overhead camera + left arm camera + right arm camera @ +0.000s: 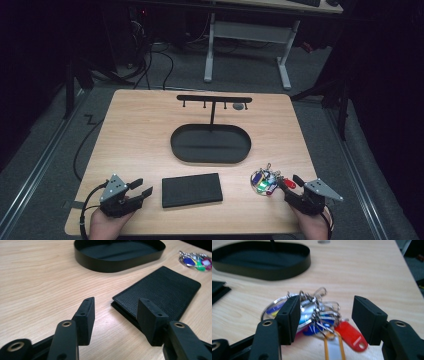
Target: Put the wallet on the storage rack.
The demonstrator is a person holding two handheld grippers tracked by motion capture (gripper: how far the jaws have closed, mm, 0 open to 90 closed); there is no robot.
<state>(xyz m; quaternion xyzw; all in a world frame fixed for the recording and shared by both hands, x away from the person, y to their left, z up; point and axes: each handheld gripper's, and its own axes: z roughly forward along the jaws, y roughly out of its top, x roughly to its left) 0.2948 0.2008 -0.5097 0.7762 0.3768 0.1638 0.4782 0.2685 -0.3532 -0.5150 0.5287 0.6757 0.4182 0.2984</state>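
On the wooden table (140, 125), key bunch (319, 317) lies between the parted right tongs (325, 320).

Tabletop (150, 125) evenly lit from above, dark surroundings, soft shadows, near foreground blurred in both gripper views

— What do we see of our own gear?

— Two black handheld tools. The left gripper (141, 187) carries a grey three-cornered plate (114, 186) with small dark screws at its corners, and a black cable (86, 207) loops off it.

— And the other one?

— The right gripper (290, 181) has the same grey plate (322, 189) on top. Up close, each has two flat, blocky black pads (86, 315) with small screw holes (matte, a little dusty), bolted to arms with brass-ringed holes (66, 324).

— Sleeves?

— We can't tell.
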